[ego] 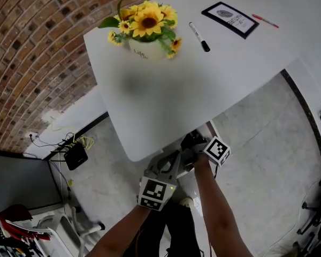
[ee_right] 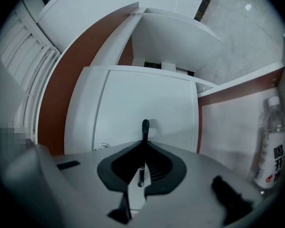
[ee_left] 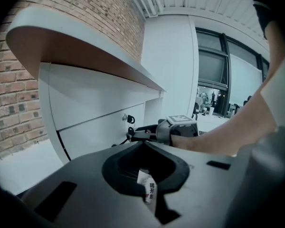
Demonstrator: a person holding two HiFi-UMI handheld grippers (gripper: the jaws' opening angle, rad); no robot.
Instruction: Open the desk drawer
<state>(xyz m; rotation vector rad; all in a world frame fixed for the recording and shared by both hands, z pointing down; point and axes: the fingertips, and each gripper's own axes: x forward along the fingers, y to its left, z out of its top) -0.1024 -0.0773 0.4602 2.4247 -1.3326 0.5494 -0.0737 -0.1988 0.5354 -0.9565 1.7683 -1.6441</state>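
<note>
The white drawer unit [ee_left: 92, 139] stands under the white desk [ego: 176, 98]. A silver lock [ee_left: 125, 117] with a black key [ee_left: 131, 120] sits on its front. My right gripper [ee_left: 132, 136] reaches level to that front, a little below the lock. In the right gripper view the drawer front [ee_right: 133, 103] fills the middle, and my right gripper [ee_right: 145, 142] is shut on a black key piece [ee_right: 145, 127] that sticks out past its tips. My left gripper [ee_left: 145, 142] hangs back from the drawers, shut and holding nothing. Both grippers [ego: 168, 165] [ego: 193, 143] show at the desk's near edge.
On the desk stand a pot of sunflowers [ego: 147, 28], a black marker [ego: 199, 36], a framed sign [ego: 230, 19] and a red pen [ego: 265, 20]. A water bottle [ee_right: 270, 148] stands beside the drawers. Cables and a black box [ego: 75, 155] lie on the floor by the brick wall.
</note>
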